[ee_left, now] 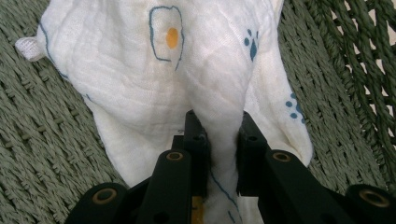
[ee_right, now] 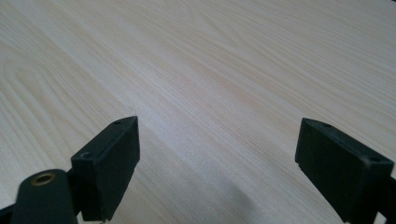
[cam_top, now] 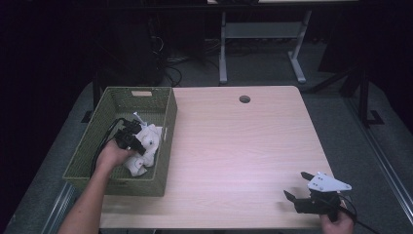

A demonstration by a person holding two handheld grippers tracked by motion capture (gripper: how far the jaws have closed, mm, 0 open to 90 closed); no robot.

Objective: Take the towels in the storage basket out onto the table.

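Left gripper view: the left gripper [ee_left: 223, 154] has its jaws pinched on a raised fold of the white cloth [ee_left: 154, 88], the fabric bunched tight between the two black pads. No earlier picture is on hand, so only the grip itself is recorded. The cloth lies inside the green woven basket [cam_top: 168, 105], at the left edge of the table [cam_top: 243, 146], resting on the basket floor and nearer its right wall.

High view: the left gripper [cam_top: 130, 138] reaches down into the basket over the cloth [cam_top: 146, 151]. The right gripper [cam_top: 298, 186] sits at the near right corner of the table, well apart from the basket, jaws spread wide with nothing between them; the right gripper view confirms bare wood under the right gripper [ee_right: 217, 163].

Assessment of the cloth — thin, crinkled muslin with small blue and orange prints and a sewn loop at one corner. Judged very light, fully limp, not fragile, not slippery. It should drape and trail when lifted, and may snag on the coarse weave of the basket. A pinch on a gathered ridge near the middle, as now, looks sound; a hold on a hem or corner would serve better for spreading it flat — a thin single layer could slip out of the pads
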